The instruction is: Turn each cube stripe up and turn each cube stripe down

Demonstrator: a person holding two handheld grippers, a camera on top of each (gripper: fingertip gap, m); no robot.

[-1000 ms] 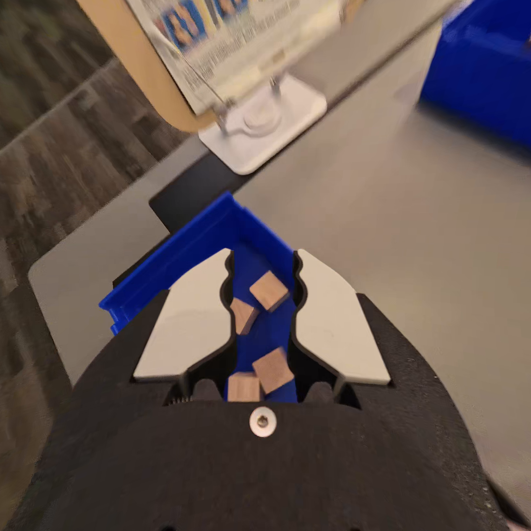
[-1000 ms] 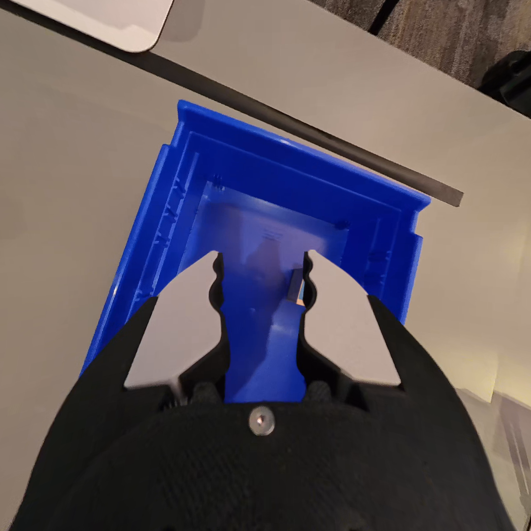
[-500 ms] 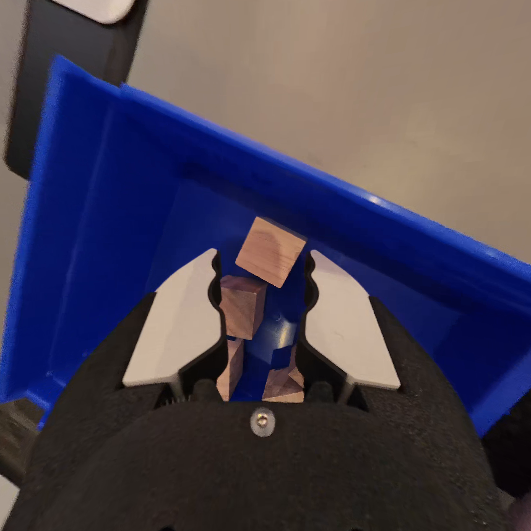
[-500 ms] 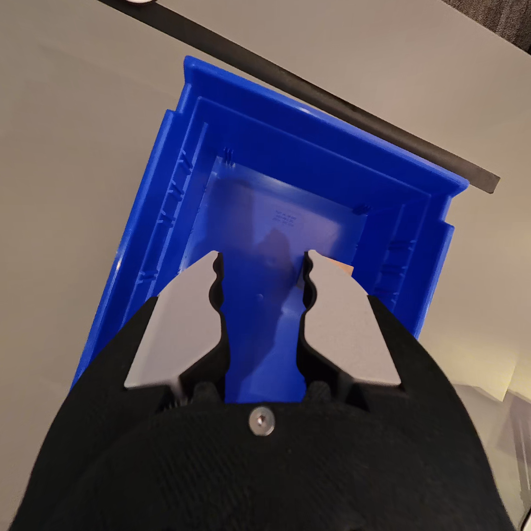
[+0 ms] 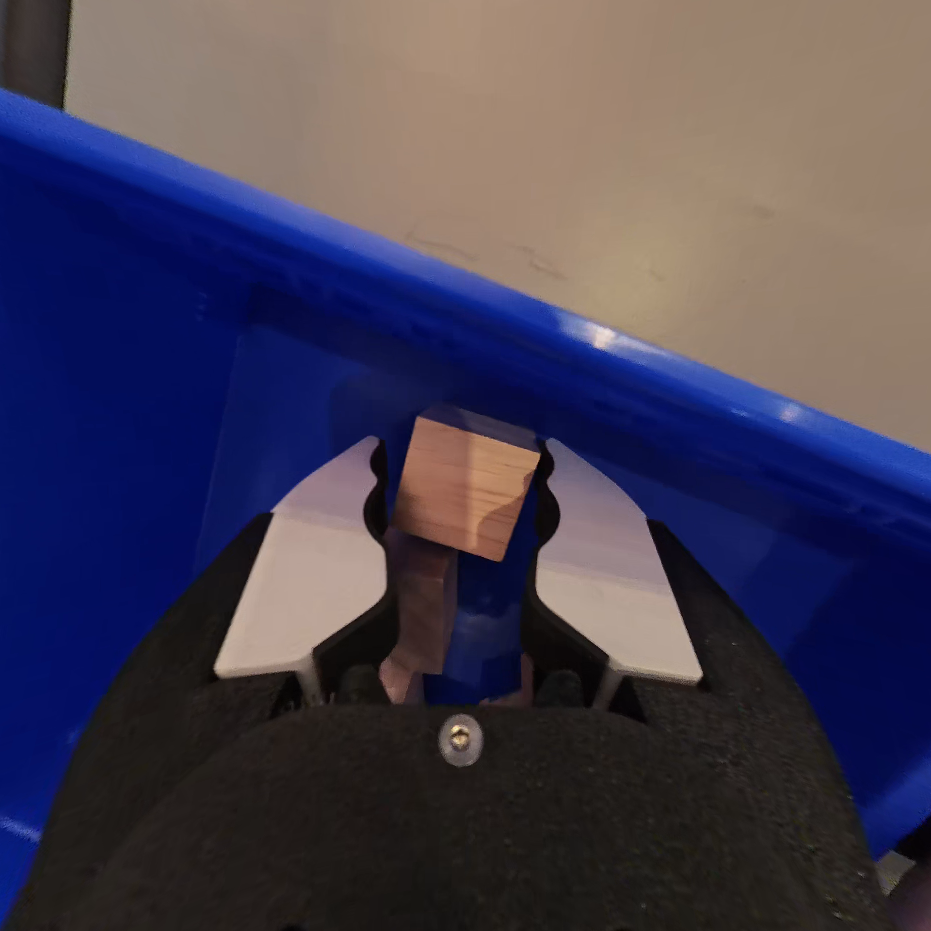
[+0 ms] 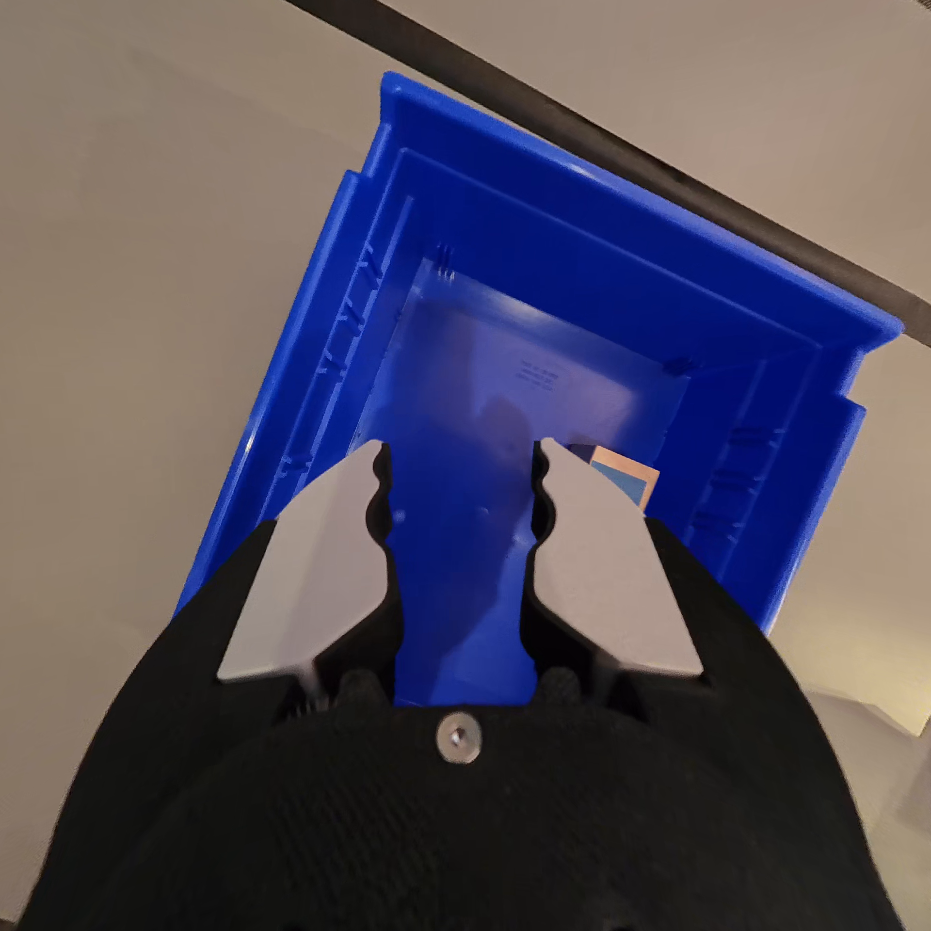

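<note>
1. The left gripper (image 5: pixel 461 466) is deep inside a blue bin (image 5: pixel 302 282), its jaws spread apart around a pale wooden cube (image 5: pixel 463 496) near the far wall — not yet pinching it.
2. The cube looks light, rigid and smooth-faced; flat opposite faces seem the best place to grip, though it sits turned corner-on to the jaws.
3. A darker cube (image 5: pixel 423 609) lies just behind it, and the bin wall stands close ahead — both crowd the approach.
4. The right gripper (image 6: pixel 461 466) hovers over a second bin (image 6: pixel 629 201), jaws spread and empty; a blue-striped cube (image 6: pixel 629 478) peeks out beside its right finger.
</note>
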